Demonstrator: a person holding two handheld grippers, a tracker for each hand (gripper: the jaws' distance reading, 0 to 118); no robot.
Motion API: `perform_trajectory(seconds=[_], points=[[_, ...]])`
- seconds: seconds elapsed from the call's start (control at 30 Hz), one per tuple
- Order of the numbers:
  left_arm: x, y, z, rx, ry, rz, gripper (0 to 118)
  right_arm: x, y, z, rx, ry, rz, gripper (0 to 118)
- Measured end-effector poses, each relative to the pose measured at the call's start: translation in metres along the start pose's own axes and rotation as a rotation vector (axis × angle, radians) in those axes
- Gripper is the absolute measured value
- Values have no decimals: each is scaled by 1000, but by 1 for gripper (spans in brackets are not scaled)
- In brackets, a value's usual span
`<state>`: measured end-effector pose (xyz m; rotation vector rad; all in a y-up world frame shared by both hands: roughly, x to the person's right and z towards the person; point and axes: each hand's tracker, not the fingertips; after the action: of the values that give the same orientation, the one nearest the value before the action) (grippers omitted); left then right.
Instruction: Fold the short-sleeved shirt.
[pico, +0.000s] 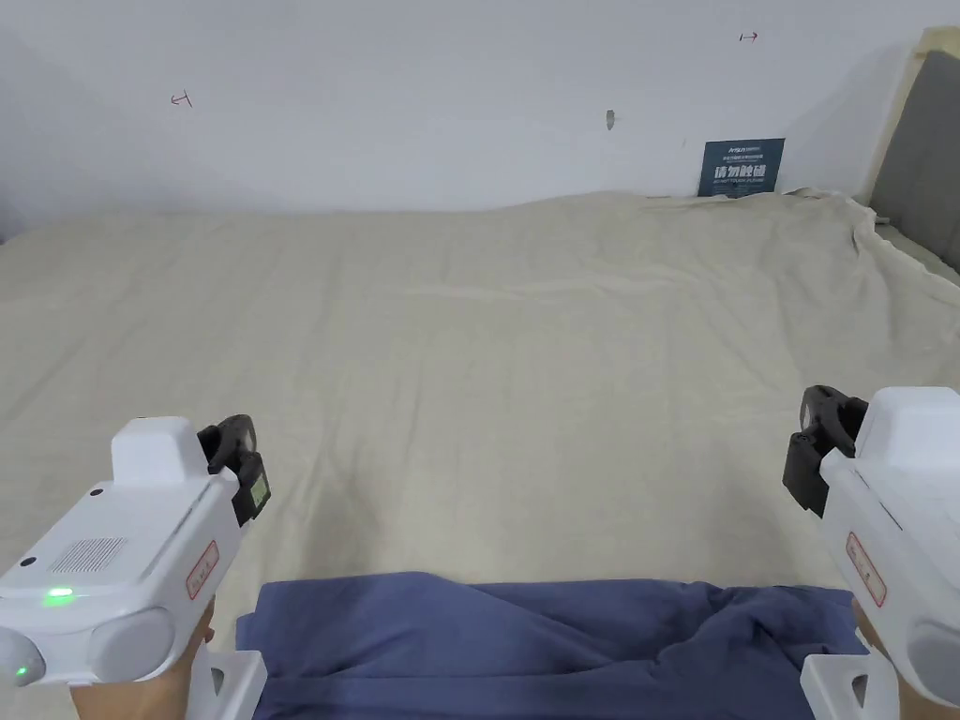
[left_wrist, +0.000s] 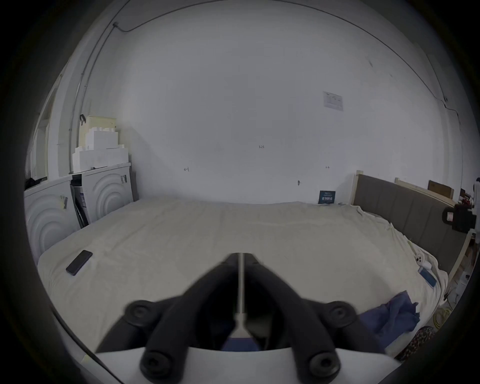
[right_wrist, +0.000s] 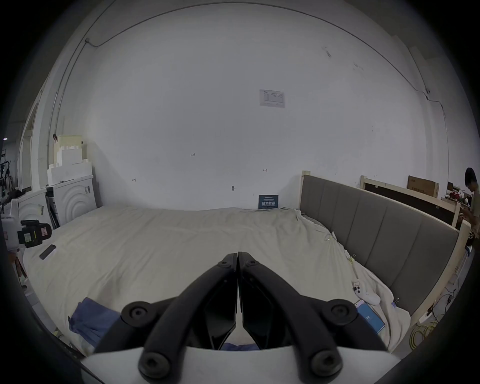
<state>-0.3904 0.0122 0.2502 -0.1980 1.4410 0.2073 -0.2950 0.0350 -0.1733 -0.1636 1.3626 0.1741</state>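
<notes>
At about eight o'clock in the head view, the left gripper (pico: 242, 441) is held up over the bed sheet (pico: 487, 375), its white body gripped from below by a hand (pico: 141, 689). From its own camera its jaws stand close together with only a thin strip of sheet showing between them, and nothing is caught there. At about four o'clock in the head view the right gripper (pico: 825, 412) hangs at a like height over the sheet; from its own camera its jaws (right_wrist: 237, 256) meet tip to tip, empty.

Between the two grippers, at six o'clock along the near edge of the bed, lies the blue shirt (pico: 553, 647), rumpled, with a raised fold toward its right side. Neither gripper touches it. The left gripper's view catches the shirt at about four o'clock (left_wrist: 392, 314), and the right gripper's view at about eight o'clock (right_wrist: 91, 319).

Farther out, a dark phone (left_wrist: 79, 266) lies flat on the sheet at nine o'clock of the left gripper's view, well apart from the shirt. A white remote (right_wrist: 365, 293) and a blue-screened phone (right_wrist: 370, 317) lie near the grey headboard (right_wrist: 376, 231) at four o'clock. A small blue sign (pico: 741, 167) leans against the white wall (pico: 422, 94) at one o'clock, past the far edge of the bed. White appliances (left_wrist: 104, 192) stand at the left, with white boxes (left_wrist: 100, 150) stacked on top.
</notes>
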Motion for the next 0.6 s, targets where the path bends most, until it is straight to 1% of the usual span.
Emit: perform_trajectory(seconds=[0.07,0.2,0.37,0.43,0.5,0.6], points=[[-4,-2,-2,-39,-46,16,0,-1,0,0,-4,10,1,0],[-17,-9,-8,-108,-71,65,0,-1,1,-2,-11,14,8,0],[-49,-24,-23,-281,-171,203,0,1,0,-3,-17,13,10,0],[-63,-35,-32,-369,-198,234,0,2,-1,-4,-25,9,14,0],[-75,-48,-41,-444,-203,232,0,3,-3,-6,-36,11,13,0],[-94,-67,-54,-540,-215,318,0,3,-7,-9,-52,7,16,0]])
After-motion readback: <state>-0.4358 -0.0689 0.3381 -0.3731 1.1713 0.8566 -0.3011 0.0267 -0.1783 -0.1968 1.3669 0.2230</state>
